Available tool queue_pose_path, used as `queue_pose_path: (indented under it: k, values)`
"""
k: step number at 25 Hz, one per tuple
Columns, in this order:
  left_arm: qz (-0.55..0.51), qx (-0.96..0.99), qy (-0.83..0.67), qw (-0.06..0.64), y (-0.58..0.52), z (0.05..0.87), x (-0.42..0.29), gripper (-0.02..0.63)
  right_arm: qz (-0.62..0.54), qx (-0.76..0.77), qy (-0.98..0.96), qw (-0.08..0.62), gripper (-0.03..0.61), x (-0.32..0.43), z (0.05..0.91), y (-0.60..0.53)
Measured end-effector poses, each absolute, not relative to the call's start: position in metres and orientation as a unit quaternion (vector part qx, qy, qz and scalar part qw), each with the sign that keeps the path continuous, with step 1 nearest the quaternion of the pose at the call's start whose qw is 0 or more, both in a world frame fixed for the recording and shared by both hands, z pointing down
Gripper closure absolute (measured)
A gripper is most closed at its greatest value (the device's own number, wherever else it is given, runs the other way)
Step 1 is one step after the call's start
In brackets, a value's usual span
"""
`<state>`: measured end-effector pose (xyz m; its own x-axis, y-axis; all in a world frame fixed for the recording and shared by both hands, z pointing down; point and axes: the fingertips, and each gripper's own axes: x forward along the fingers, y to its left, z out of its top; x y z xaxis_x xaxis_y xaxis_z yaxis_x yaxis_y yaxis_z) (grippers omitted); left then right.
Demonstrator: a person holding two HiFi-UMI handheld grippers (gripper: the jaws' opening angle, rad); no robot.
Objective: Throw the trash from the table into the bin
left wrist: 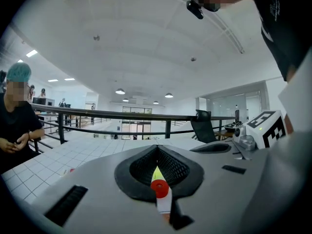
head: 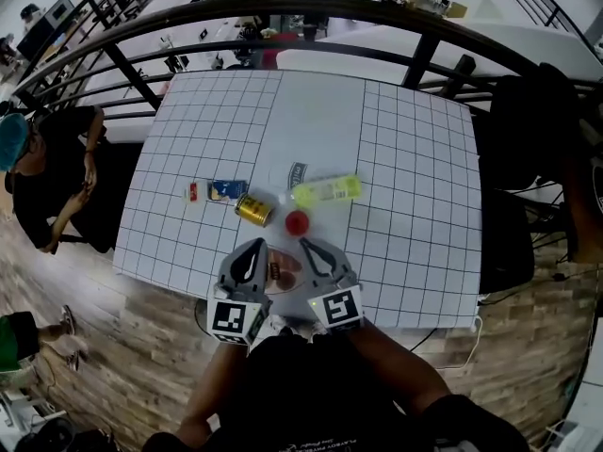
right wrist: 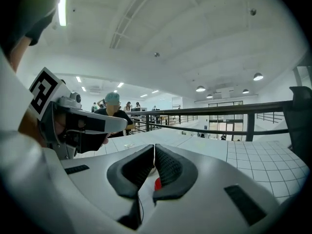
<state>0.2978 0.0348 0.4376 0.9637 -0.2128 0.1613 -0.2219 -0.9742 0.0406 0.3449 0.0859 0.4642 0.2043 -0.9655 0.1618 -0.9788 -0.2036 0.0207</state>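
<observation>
left tongs [head: 255, 249] and right tongs [head: 310, 247] both pressed together, empty, at worktop [head: 415, 158] near edge. gold can [head: 254, 209] just ahead of left; red cap [head: 298, 222] just ahead of right, yellow bottle [head: 326, 191] beyond, lying crosswise. no bin in view.

Print on blue packet [head: 227, 190] too small

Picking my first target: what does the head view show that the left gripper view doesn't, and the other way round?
Only the head view: the can and the blue packet. Only the left gripper view: the left gripper close up, jaws shut on nothing, and the ceiling lights. Both: the bottle, the red cap, the table, the railing and the right gripper.
</observation>
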Motion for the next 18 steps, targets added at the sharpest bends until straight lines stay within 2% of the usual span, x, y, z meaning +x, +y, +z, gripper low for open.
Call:
queue_pose_path:
  k: [5, 7, 15, 18]
  values:
    - [0.091, 0.991, -0.092, 0.041, 0.021, 0.453, 0.298, 0.591, 0.091, 0.789, -0.603, 0.078, 0.546, 0.35, 0.49, 0.077]
    - [0.096, 0.991, -0.085, 0.044, 0.016, 0.457, 0.299, 0.591, 0.11, 0.795, -0.591, 0.085, 0.436, 0.354, 0.501, 0.074]
    - [0.113, 0.989, -0.07, 0.059, 0.0, 0.48, 0.295, 0.591, 0.172, 0.804, -0.558, 0.113, 0.328, 0.371, 0.544, 0.056]
    - [0.121, 0.988, -0.07, 0.065, -0.008, 0.49, 0.294, 0.591, 0.212, 0.797, -0.555, 0.112, 0.308, 0.372, 0.559, 0.046]
